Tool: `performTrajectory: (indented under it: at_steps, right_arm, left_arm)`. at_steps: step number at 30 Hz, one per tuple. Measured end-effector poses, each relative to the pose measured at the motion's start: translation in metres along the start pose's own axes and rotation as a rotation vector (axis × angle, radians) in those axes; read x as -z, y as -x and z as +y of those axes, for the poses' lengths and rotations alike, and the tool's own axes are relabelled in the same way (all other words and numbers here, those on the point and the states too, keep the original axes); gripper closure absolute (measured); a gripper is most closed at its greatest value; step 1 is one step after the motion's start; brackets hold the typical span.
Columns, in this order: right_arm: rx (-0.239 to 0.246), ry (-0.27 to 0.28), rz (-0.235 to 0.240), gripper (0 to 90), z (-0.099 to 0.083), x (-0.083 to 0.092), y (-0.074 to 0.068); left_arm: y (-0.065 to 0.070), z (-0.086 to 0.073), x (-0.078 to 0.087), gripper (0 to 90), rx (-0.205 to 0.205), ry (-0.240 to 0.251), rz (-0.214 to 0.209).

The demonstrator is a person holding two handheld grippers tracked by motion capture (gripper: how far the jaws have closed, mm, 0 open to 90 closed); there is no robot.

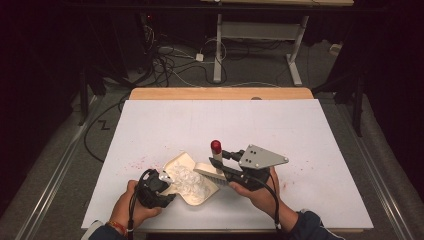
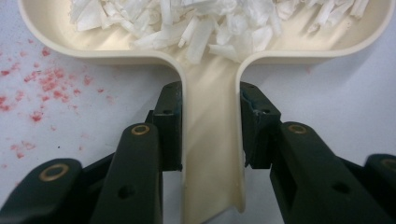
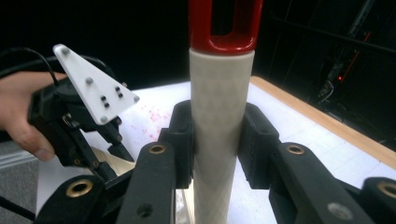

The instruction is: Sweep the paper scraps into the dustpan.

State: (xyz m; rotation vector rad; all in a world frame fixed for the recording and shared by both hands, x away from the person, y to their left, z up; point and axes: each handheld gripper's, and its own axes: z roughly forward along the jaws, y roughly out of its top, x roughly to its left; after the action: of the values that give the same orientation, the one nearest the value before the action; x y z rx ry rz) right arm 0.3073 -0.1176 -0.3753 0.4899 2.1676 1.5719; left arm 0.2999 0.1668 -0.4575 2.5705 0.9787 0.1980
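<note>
No writing or brand made out anywhere. Dustpan (image 1: 186,184) lain on table (image 1: 300,130), white shreds (image 2: 201,18) heaped inside; handle (image 2: 212,154) clamped by left gripper (image 2: 211,105). Brush (image 3: 220,121) handle pinched by right gripper (image 3: 217,126), red tip cut off by frame top; bristle end hidden behind gripper body. Both hands kept low at near edge.

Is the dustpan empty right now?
No, the cream dustpan holds a heap of white paper shreds in the left gripper view.
</note>
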Motion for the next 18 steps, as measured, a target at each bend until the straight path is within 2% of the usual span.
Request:
performTrajectory:
  at_steps: [6, 14, 18]
  right_arm:
    - [-0.019, 0.027, -0.041, 70.3, 0.005, 0.012, 0.014]
    - [-0.065, 0.067, -0.097, 70.3, 0.012, 0.042, 0.042]
    - [-0.081, 0.075, -0.114, 70.3, 0.015, 0.059, 0.053]
  left_arm:
    - [-0.002, 0.002, -0.001, 63.4, 0.017, 0.018, -0.008]
    - [-0.008, 0.006, -0.004, 63.4, 0.051, 0.042, -0.004]
    - [-0.012, 0.007, -0.005, 63.4, 0.098, 0.061, 0.013]
